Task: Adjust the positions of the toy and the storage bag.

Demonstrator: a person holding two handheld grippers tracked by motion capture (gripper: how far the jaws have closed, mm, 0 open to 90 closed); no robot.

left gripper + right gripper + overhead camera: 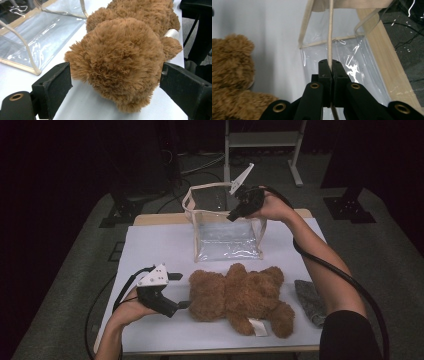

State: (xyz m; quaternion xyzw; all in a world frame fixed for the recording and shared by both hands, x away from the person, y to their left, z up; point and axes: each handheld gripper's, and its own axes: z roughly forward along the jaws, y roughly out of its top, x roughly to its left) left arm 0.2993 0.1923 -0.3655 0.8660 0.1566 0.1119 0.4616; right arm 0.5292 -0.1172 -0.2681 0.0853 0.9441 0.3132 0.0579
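A dim room lies beyond the white-topped table (150, 245) with its pale wooden edge. Grey carpet (75, 270) covers the floor (cables (200, 166) trail across it), and a metal stand (262, 142) rises against darkness behind.

Teddy bear (240, 297) on the table (150, 245), clear bag (226, 227) just behind it.

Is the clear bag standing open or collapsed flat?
Open and upright. The clear bag stands on the table, its mouth gaping; the right gripper is shut on its rim strap.
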